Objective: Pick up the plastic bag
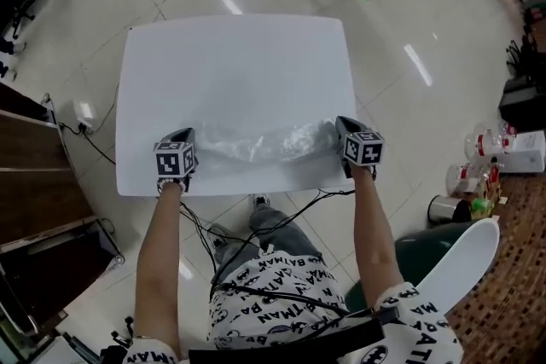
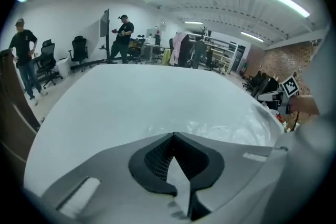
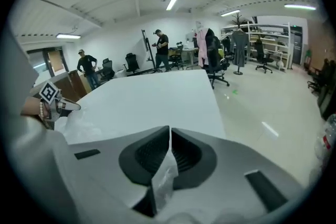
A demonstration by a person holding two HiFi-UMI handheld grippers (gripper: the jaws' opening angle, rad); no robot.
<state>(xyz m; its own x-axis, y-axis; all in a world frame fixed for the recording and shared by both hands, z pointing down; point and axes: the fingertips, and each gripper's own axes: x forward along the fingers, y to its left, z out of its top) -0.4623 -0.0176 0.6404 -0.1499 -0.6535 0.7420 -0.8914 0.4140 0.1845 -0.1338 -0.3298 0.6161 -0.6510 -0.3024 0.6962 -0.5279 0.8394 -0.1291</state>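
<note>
Clear crinkly plastic bag (image 1: 260,142) on near side of white bench (image 1: 235,68).
Pinched at left end by left gripper (image 1: 185,135), at right end by right gripper (image 1: 343,129).

White shirt (image 1: 281,290) with black lettering (short-sleeved); grey left gripper (image 1: 182,134), right gripper (image 1: 341,124), marker-cubed.

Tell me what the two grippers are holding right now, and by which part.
The plastic bag, held by both: the left gripper pinches its left end, the right gripper its right end.
</note>
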